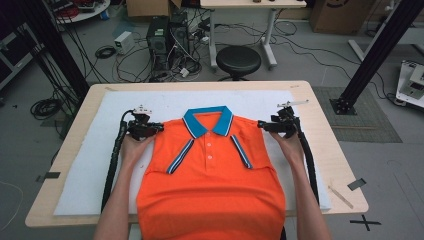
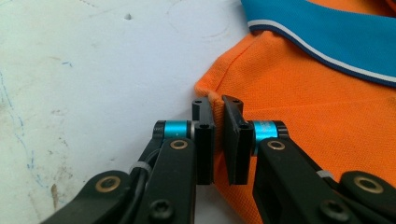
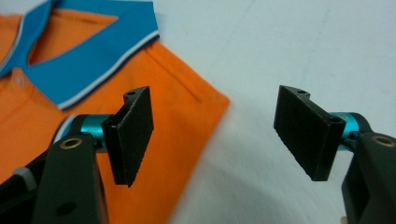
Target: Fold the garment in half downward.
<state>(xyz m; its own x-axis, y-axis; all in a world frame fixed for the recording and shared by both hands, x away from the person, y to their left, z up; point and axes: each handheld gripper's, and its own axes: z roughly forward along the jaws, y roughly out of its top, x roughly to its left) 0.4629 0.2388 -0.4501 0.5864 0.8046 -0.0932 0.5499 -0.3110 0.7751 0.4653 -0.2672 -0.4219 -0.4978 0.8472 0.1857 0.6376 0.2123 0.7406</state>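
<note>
An orange polo shirt [image 1: 210, 175] with a blue collar [image 1: 207, 120] lies flat on the white mat, both sleeves folded in. My left gripper [image 1: 159, 128] sits at the shirt's left shoulder. In the left gripper view its jaws [image 2: 217, 105] are shut on a pinch of the orange shoulder edge [image 2: 212, 95]. My right gripper [image 1: 261, 124] hovers at the right shoulder, open. In the right gripper view its pads [image 3: 135, 133] stand wide apart, with the shirt's shoulder corner [image 3: 205, 107] below and between them, untouched.
The white mat [image 1: 85, 165] covers a wooden table [image 1: 320, 115], and the shirt's hem hangs over the near edge. A black stool [image 1: 238, 60] and computer boxes with cables stand on the floor behind. Black frame posts rise at both sides.
</note>
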